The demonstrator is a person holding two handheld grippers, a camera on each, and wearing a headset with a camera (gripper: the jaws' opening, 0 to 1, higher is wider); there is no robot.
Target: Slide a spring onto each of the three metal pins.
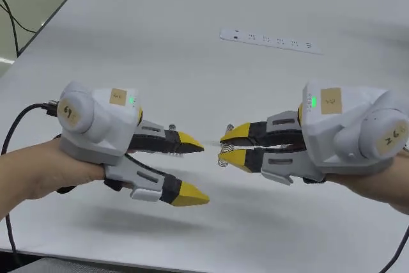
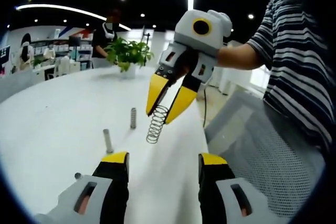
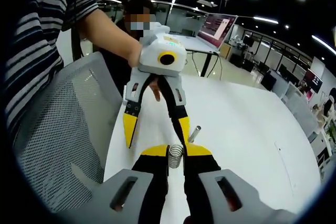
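My right gripper point(image 1: 227, 147) is shut on a small metal spring point(image 1: 223, 155), which hangs from its yellow tips just above the white table point(image 1: 192, 62). In the right gripper view the spring point(image 3: 176, 157) stands pinched between the jaws of that gripper point(image 3: 176, 153). A bare metal pin point(image 3: 194, 134) rises just beyond it. My left gripper point(image 1: 193, 172) faces it from the left, open and holding nothing. The left gripper view shows its jaws point(image 2: 164, 160) wide apart. There a bare pin point(image 2: 107, 140) stands upright, and a second pin point(image 2: 133, 118) behind it looks ribbed, as if wearing a spring.
A white power strip point(image 1: 268, 39) lies far back on the table. A black cable point(image 1: 16, 132) trails off the left gripper. A grey mesh chair point(image 2: 252, 145) stands beside the table edge, and a potted plant point(image 2: 128, 53) sits at the far end.
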